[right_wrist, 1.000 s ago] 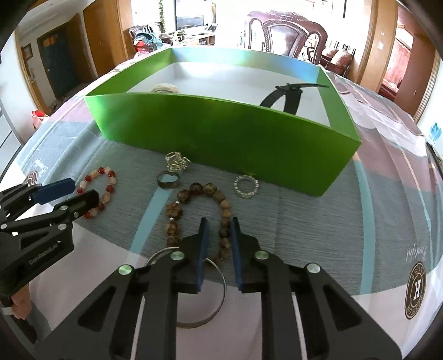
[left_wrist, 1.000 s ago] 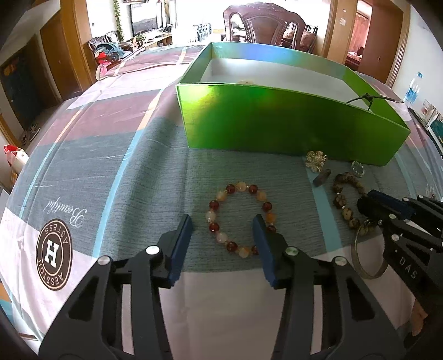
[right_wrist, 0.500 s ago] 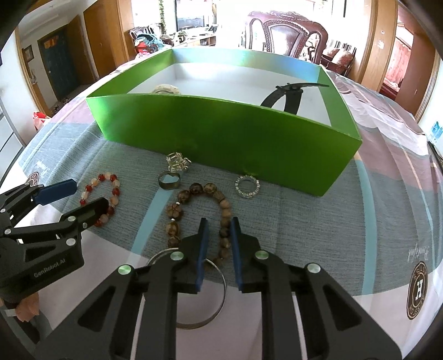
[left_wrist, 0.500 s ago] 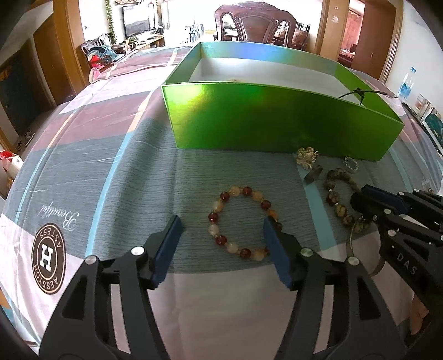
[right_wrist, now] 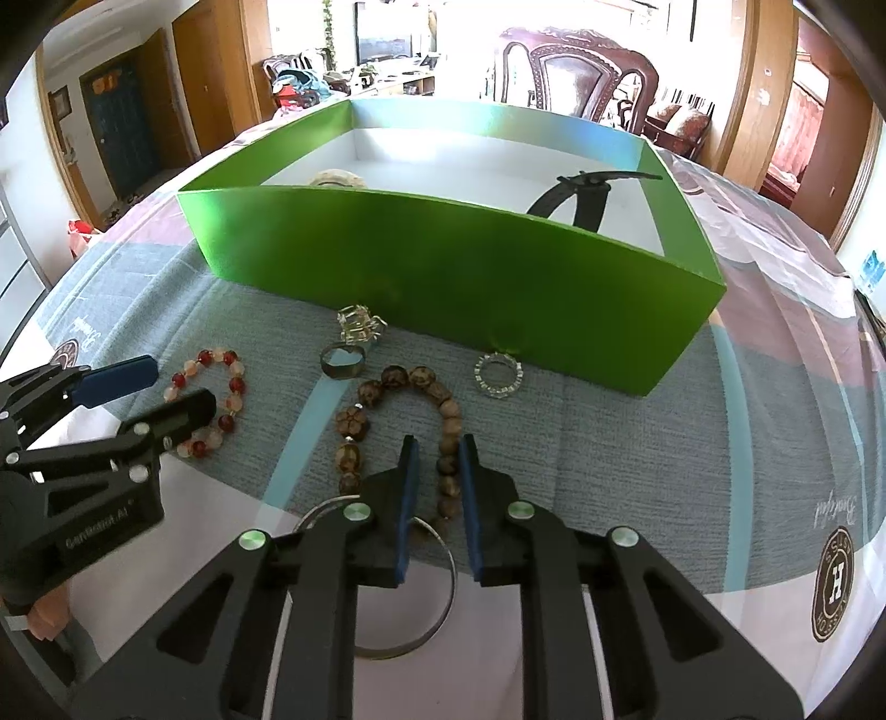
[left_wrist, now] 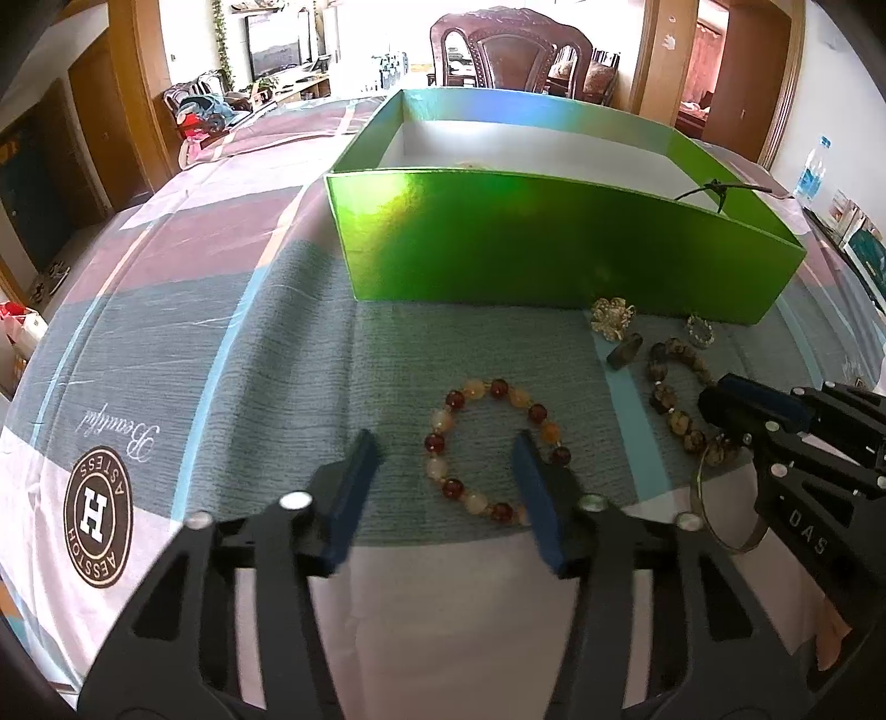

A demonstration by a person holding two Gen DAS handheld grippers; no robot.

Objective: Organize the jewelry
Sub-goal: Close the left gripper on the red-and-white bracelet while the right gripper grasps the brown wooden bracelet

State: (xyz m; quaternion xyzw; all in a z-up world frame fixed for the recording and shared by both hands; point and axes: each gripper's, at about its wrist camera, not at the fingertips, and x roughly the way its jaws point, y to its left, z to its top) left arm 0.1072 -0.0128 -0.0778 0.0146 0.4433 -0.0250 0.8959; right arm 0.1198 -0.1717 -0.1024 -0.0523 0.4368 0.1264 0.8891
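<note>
A red-and-orange bead bracelet (left_wrist: 454, 400) lies on the cloth. My left gripper (left_wrist: 443, 443) is over it, jaws closing. The bracelet's left half lies between the fingers, its right side passes under the right finger, and the pads do not press it. A brown bead bracelet (right_wrist: 423, 378) lies to the right. My right gripper (right_wrist: 438, 443) straddles its right strand with jaws closing to a narrow gap that still shows beside the beads. A silver bangle (right_wrist: 451, 576) lies under the right gripper's fingers. The green box (right_wrist: 443, 266) stands behind.
A gold brooch (right_wrist: 360, 324), a dark ring (right_wrist: 342, 363) and a sparkly ring (right_wrist: 498, 376) lie in front of the box. Inside it are a black strap (right_wrist: 581, 196) and a pale bracelet (right_wrist: 338, 178). A dark wooden chair (left_wrist: 506, 50) stands beyond the table.
My left gripper's jaws spread wide around the red-and-orange bracelet, then narrowed again. The right gripper's jaws drew slightly closer around the brown bead strand. Neither hand shifted.
</note>
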